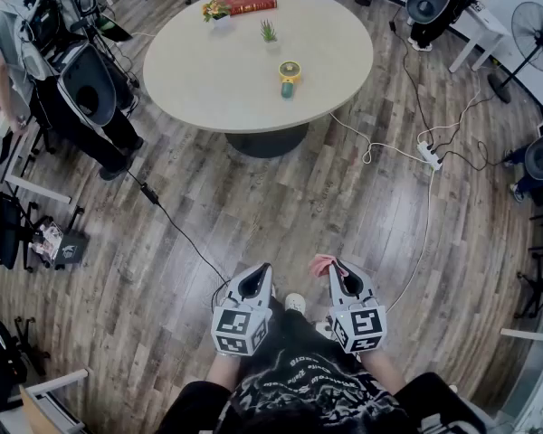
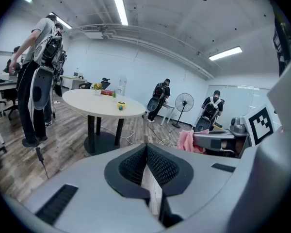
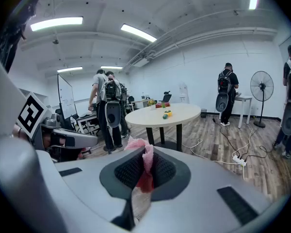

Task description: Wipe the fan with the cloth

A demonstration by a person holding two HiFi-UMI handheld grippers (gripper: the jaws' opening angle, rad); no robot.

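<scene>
A small yellow and teal fan stands on the round beige table, far ahead of both grippers. It also shows small on the table in the left gripper view and in the right gripper view. My right gripper is shut on a pink cloth, which bunches up between its pads. My left gripper is shut with nothing in it, its jaws closed together. Both are held low and close to my body over the wooden floor. The cloth shows to the left gripper's right.
A red book and two small plants share the table. A person with gear stands at its left. Cables and a power strip lie on the floor to the right. A pedestal fan stands far right.
</scene>
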